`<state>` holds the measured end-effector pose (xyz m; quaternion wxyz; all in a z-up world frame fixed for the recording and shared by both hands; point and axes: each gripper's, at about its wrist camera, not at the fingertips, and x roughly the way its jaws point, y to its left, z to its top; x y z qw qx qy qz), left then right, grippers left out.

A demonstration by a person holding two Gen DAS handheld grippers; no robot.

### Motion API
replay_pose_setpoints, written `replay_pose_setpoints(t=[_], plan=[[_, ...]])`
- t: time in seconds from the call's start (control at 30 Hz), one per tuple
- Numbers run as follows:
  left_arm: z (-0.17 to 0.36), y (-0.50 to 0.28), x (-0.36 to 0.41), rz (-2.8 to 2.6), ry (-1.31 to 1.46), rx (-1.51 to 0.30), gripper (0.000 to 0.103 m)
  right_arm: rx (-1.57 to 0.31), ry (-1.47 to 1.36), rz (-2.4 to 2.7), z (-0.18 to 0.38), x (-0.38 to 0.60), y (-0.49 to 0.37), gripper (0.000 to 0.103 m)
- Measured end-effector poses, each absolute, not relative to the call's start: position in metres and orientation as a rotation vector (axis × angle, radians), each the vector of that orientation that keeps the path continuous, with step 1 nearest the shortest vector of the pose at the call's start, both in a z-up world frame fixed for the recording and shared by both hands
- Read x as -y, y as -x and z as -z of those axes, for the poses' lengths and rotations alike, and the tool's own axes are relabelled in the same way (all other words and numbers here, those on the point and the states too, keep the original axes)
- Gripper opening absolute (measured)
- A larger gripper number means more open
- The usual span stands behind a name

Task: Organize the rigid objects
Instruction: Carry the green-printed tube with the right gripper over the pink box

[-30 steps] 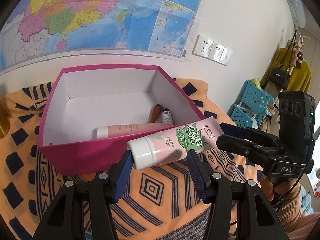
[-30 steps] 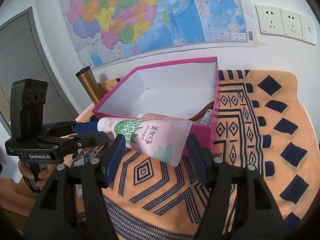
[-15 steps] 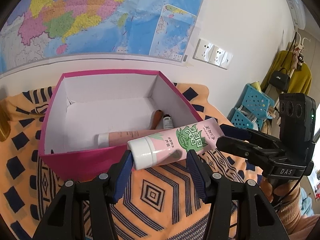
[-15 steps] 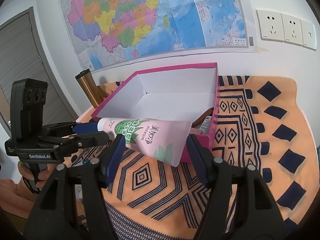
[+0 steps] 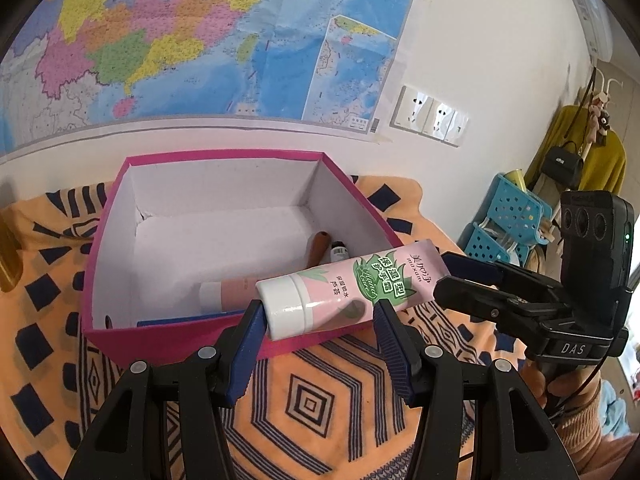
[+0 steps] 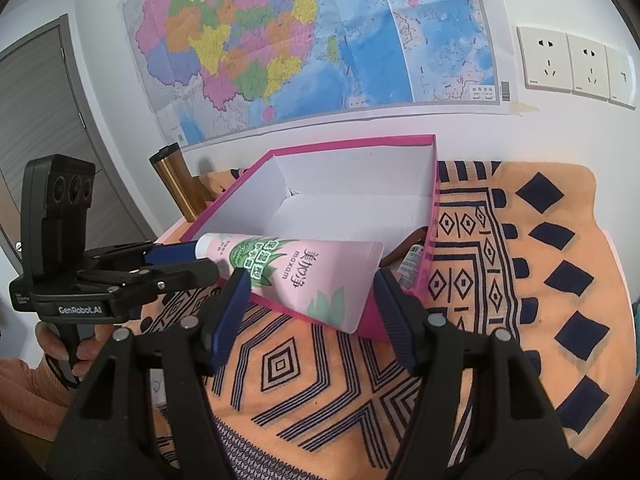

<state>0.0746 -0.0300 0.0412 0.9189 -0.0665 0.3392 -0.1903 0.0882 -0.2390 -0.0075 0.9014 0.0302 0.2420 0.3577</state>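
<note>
A pink hand-cream tube (image 5: 352, 284) with a white cap and green leaf print hangs over the near wall of the magenta box (image 5: 224, 156). My left gripper (image 5: 320, 312) is shut on its cap end; one pad touches the cap, the other the body. My right gripper (image 5: 448, 276) comes in from the right, shut on the flat crimped end. In the right wrist view the tube (image 6: 304, 272) spans my right gripper (image 6: 308, 284), and the left gripper (image 6: 192, 262) pinches the cap. In the box lie a peach tube (image 5: 236, 290), a brown handle (image 5: 318, 246) and a small bottle (image 5: 339, 249).
The box (image 6: 352, 142) stands on an orange patterned cloth (image 5: 308, 400) against a wall with a map. A gold flask (image 6: 180, 184) stands left of the box. Blue baskets (image 5: 508, 224) and hanging clothes are off to the right. A hand (image 6: 60, 348) holds each gripper handle.
Both views now look a little deeper into the box, and more of its floor shows. The tube stays gripped at both ends, in the same place between the fingers.
</note>
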Motion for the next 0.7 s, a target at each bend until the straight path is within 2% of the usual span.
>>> replay_pose_setpoints(t=[0.7], plan=[[-0.042, -0.093, 0.029, 0.378, 0.136, -0.701, 0.055, -0.496, -0.08, -0.737, 0.001, 0.239, -0.098, 0.066]])
